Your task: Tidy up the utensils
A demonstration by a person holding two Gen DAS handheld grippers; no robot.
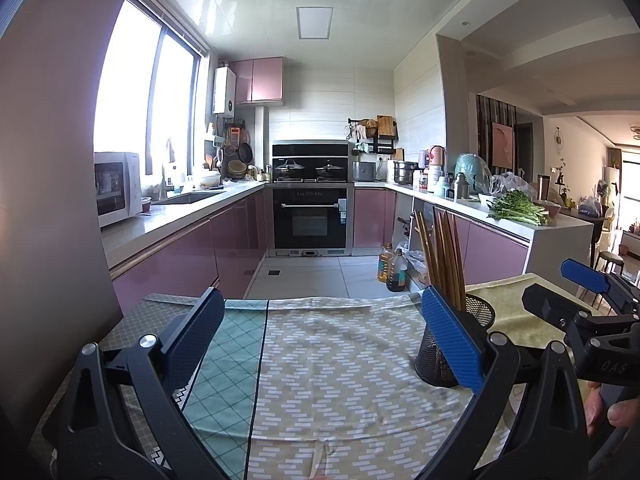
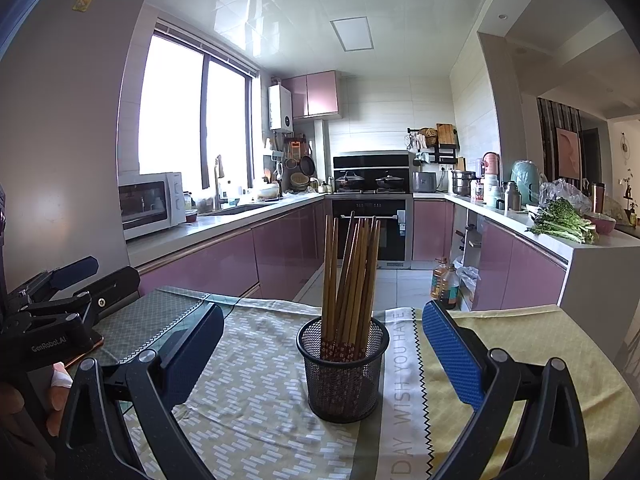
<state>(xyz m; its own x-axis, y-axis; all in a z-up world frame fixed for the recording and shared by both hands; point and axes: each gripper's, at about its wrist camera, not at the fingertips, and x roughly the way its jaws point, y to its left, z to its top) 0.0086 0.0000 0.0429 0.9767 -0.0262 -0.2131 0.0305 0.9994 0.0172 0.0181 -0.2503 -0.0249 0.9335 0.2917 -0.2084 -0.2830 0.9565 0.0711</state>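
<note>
The right gripper (image 2: 320,344) is spread wide and empty, and the mesh cup (image 2: 344,376) stands straight ahead between its fingers, touching neither. Chopsticks (image 2: 352,272) stand upright in the cup, fanned slightly. The left gripper (image 1: 320,340) also gapes empty over the cloth (image 1: 332,372), with the cup just beyond its right finger.

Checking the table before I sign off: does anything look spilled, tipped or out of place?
Nothing stands out. The mesh cup stands upright on the cloth, with all the chopsticks inside it. Both hand-held grippers are open and clear of it.
</note>
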